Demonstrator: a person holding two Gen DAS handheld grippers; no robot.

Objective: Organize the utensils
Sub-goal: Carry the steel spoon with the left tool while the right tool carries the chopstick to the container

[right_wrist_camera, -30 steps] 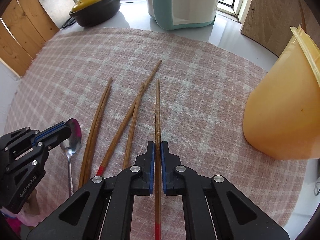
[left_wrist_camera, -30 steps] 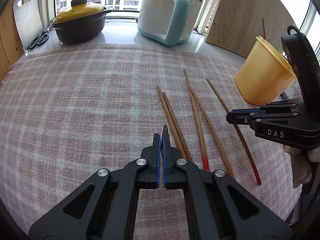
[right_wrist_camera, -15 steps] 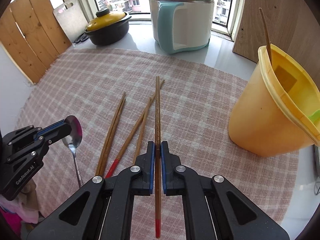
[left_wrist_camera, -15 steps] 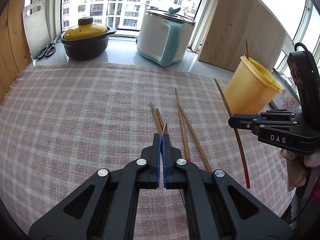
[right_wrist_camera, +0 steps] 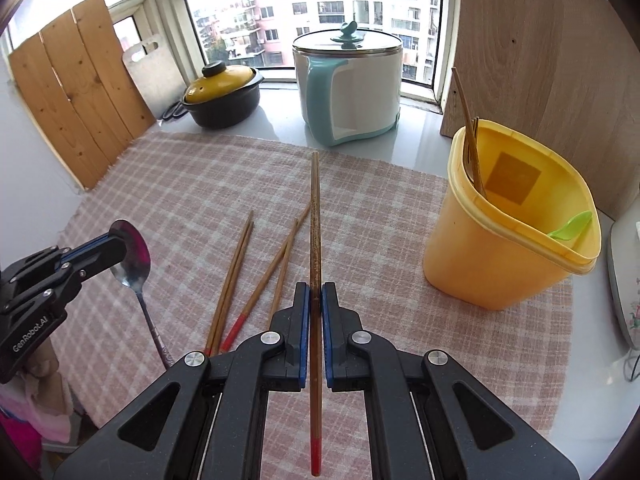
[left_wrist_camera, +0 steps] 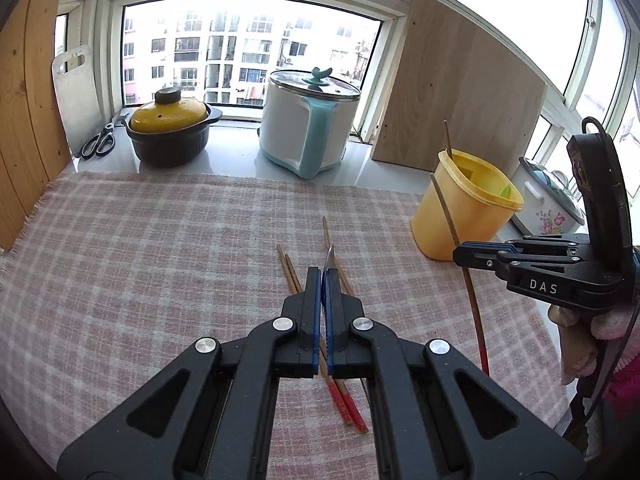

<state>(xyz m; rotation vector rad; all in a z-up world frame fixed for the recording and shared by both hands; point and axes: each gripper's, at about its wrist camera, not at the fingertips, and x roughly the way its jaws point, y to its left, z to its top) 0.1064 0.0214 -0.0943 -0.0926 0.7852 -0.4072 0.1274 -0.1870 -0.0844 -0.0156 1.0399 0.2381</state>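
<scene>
- Left wrist view: the left gripper fills the lower middle, its jaws clamped on a metal spoon, of which only a thin edge pokes up between the blue pads.
- Below it lies a pink-and-white checked cloth with loose wooden chopsticks, red at their near ends, partly hidden behind the gripper.
- At the right edge the right gripper reaches in sideways, clamped on a single chopstick that hangs steeply in the air, red end lowest. A gloved hand shows behind it.
- Just beyond that chopstick a yellow tub stands at the cloth's far right corner, one stick poking up out of it.
- Further back, on the white counter by the window: a dark pot with a yellow lid, a white and teal cooker, scissors and a pale cutting board.
- Right wrist view: the right gripper is clenched round the chopstick, which runs straight ahead through the jaws, red end nearest the camera.
- Four chopsticks lie on the cloth to its left, in two rough pairs.
- At the far left the left gripper holds the spoon by its bowl, handle hanging down.
- The yellow tub stands to the right, open, holding chopsticks at its back corner and a green plastic spoon against its rim.
</scene>
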